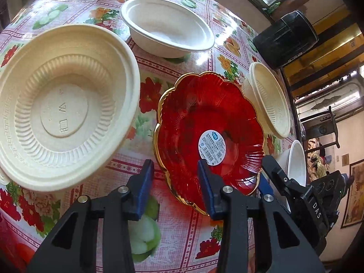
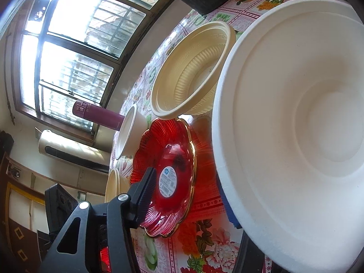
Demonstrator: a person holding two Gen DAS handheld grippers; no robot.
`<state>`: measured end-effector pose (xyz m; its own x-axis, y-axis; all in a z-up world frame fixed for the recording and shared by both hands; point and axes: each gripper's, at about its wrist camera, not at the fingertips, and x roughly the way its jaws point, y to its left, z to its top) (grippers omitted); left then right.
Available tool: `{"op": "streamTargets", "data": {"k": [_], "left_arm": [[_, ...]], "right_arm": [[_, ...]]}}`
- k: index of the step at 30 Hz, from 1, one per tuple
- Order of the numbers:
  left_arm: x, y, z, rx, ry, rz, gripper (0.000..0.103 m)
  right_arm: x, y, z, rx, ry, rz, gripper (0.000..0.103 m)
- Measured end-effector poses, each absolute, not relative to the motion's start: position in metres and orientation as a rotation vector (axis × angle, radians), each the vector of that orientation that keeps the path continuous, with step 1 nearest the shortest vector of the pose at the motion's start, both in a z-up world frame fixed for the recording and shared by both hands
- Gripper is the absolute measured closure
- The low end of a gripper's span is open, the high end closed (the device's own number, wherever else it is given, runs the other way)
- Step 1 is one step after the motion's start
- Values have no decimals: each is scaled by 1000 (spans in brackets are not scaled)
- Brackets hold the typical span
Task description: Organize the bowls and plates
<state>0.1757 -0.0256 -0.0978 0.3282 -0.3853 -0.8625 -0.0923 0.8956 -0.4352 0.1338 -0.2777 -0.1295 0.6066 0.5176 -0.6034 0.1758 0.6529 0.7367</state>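
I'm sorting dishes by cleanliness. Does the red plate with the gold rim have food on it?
No. In the left wrist view the red plate holds only a white round label.

1. My left fingers (image 1: 146, 177) straddle the near rim of the red plate (image 1: 204, 118); bare desk (image 1: 118, 173) lies under the outer one.
2. The big ribbed bowl (image 1: 61, 104) crowds the left, just beside the plate.
3. A white bowl (image 1: 166, 25) blocks the far side.
4. Stacked bowls (image 1: 268, 100) close the plate's right edge.
5. In the right view, a large white bowl (image 2: 295, 122) fills the space beside the plate.
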Motion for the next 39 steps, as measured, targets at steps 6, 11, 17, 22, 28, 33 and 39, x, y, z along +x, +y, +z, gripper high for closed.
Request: {"op": "streamTargets", "data": {"k": [6,11,17,22,28,33,39], "left_arm": [[172,-24,-96,-424,1214,-192,81],[171,-21,-92,-388,1182,-166,92],[171,-19,-95,-398,1176,-176,94],[168,-25,-91,-359,1161,-171,94],[160,-25,-90,-348,1164,-165,94],[145,-24,-87,-323,1149,-158,94],[124,-19,-73,-297,1102,-161,93]], "right_arm": [[135,-277,-134,832,941,215,73],[135,-273,-133,775,944,190,88],[134,-269,-130,743,936,192,90],[133,-269,-131,730,943,201,94],[129,-266,-130,716,961,211,94],[121,-265,-129,713,967,222,94],[107,-262,-118,719,925,247,94]]}}
